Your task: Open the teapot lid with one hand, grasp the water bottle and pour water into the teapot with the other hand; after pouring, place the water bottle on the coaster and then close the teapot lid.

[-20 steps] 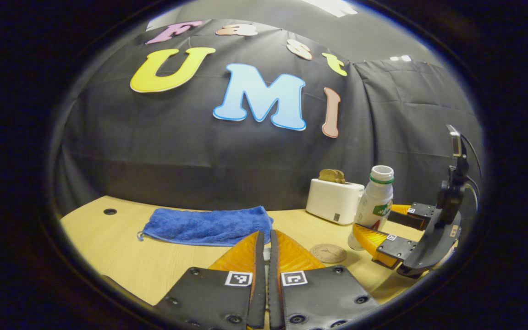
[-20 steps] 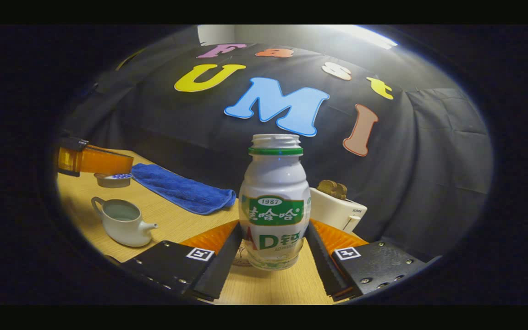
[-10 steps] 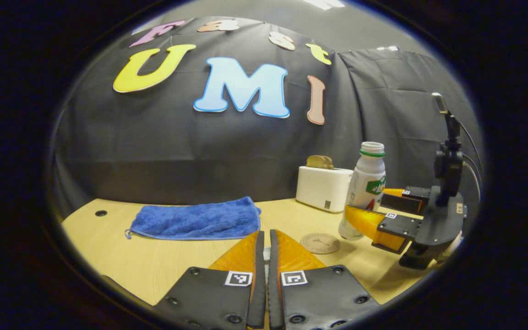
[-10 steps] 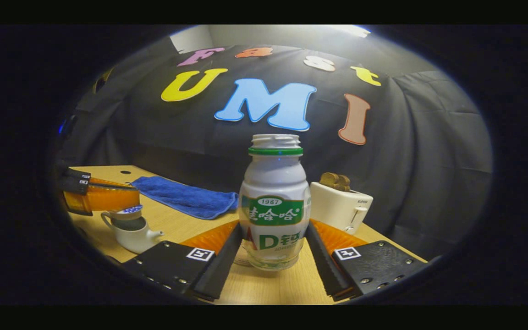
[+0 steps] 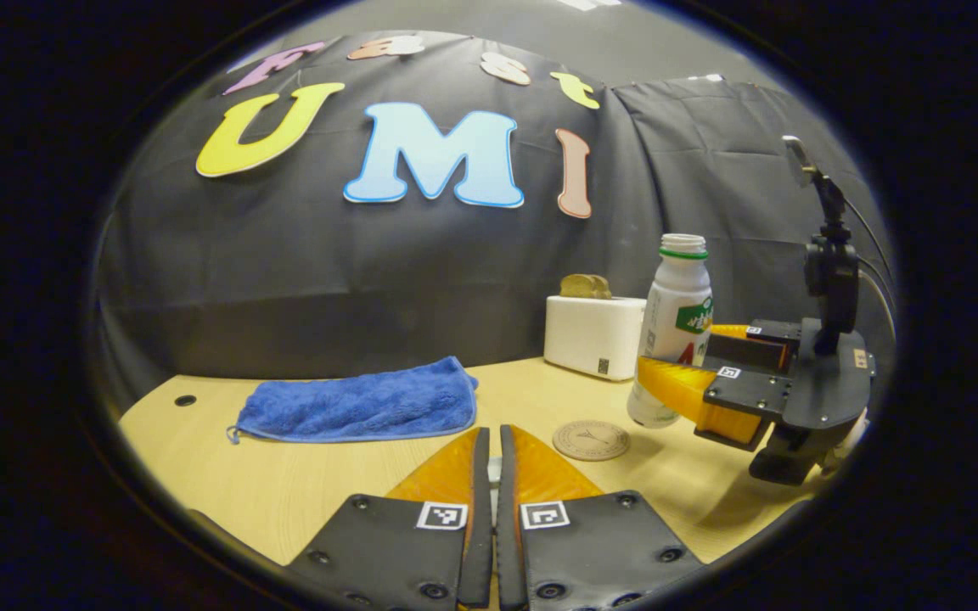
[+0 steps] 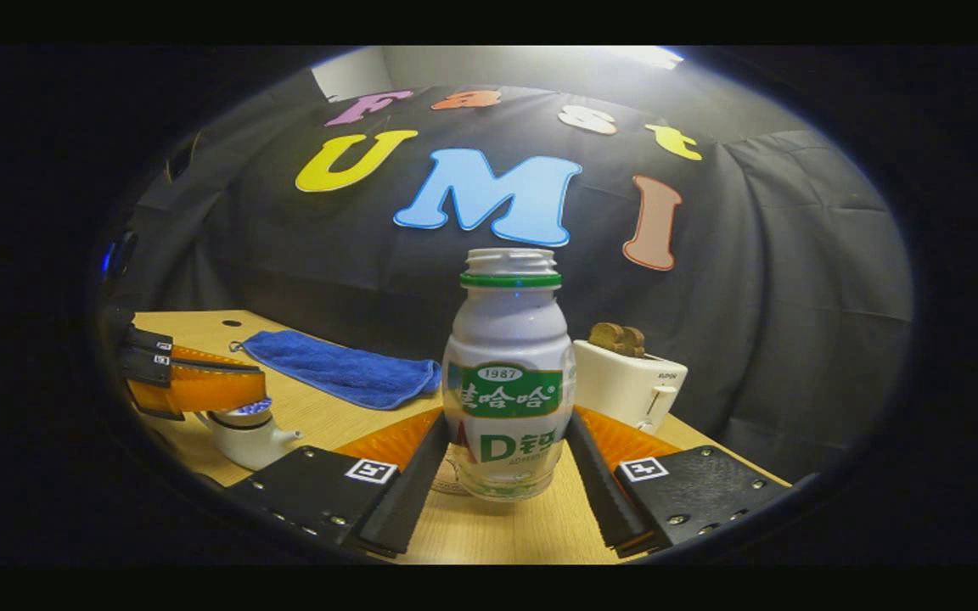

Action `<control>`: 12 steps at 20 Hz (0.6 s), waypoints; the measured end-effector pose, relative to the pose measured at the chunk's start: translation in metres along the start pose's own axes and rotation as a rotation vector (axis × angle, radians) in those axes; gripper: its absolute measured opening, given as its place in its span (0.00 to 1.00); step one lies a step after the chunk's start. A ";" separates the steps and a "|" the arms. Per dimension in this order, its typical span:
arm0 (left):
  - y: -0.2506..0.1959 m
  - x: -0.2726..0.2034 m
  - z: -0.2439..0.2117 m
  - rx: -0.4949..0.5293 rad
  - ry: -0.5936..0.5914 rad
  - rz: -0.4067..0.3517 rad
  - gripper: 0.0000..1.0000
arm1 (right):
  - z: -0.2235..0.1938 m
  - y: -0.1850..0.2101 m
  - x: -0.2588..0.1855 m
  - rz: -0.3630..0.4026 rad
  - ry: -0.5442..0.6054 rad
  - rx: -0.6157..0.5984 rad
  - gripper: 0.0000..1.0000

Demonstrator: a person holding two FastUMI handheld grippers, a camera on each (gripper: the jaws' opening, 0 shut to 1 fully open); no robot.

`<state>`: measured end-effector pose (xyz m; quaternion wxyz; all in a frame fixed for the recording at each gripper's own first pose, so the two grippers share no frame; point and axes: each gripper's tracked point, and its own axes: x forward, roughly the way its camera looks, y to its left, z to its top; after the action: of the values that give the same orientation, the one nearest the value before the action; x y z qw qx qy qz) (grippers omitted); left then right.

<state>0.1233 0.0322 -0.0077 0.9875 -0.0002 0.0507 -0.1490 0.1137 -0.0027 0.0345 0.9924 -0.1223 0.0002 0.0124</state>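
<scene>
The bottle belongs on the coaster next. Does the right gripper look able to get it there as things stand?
Probably yes. The right gripper holds the water bottle upright, the coaster lies bare just beside it, and nothing stands between them on the table.

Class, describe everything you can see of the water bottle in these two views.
The water bottle is a small white plastic bottle with a rounded shoulder, a green ring under a threaded neck, no cap, and a green-banded label. It stands upright. The right gripper has its jaws closed on the lower body from both sides. In the left gripper view it stands beside the round coaster, in front of the toaster; whether its base touches the table is unclear.
</scene>
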 end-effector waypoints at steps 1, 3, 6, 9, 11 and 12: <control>0.000 0.001 -0.001 0.011 0.004 0.002 0.13 | 0.000 0.000 0.000 0.000 0.000 0.000 0.80; 0.000 -0.001 0.001 0.025 0.003 0.005 0.12 | 0.000 0.000 0.001 0.000 -0.002 0.001 0.80; 0.000 -0.001 -0.001 0.034 0.007 0.006 0.13 | -0.001 -0.001 0.001 -0.002 0.000 0.000 0.80; -0.002 -0.001 -0.002 0.038 0.011 0.005 0.13 | -0.002 -0.001 0.003 -0.003 0.002 -0.002 0.80; -0.003 -0.001 -0.002 0.042 0.011 0.006 0.09 | -0.002 -0.001 0.003 -0.002 0.003 -0.002 0.80; -0.002 -0.001 -0.002 0.045 0.012 0.008 0.09 | -0.003 -0.001 0.004 -0.002 0.004 -0.003 0.80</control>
<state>0.1214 0.0304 -0.0096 0.9876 0.0233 0.0533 -0.1460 0.1182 -0.0044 0.0321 0.9922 -0.1240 0.0022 0.0112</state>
